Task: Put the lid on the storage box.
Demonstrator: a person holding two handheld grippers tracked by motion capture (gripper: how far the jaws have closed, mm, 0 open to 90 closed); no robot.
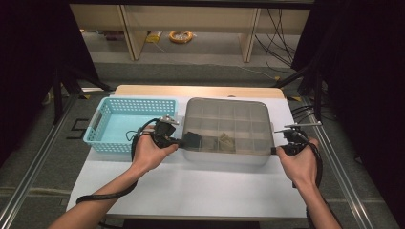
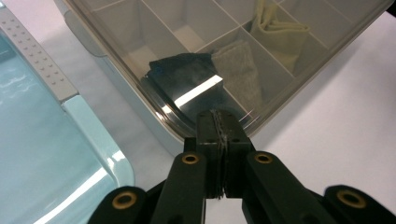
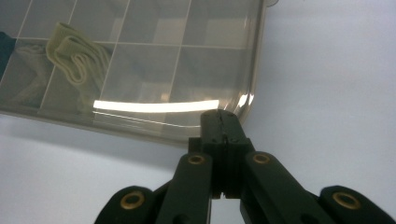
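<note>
Nearest the camera, the person's forearms reach in over the white worktop, each hand carrying a pair of tongs to a near corner of the clear compartment box. The left tongs are clenched with nothing between them, tips at the lid's near left corner; the right tongs are likewise clenched on nothing, tips at the near right corner. The box lies flat in the middle of the worktop, just right of the empty blue basket, its lid still down. Inside sit a dark cloth, a grey cloth and a pale folded cloth. Judging by this, the work is barely begun: opening the lid and dealing with the cloths remain.
</note>
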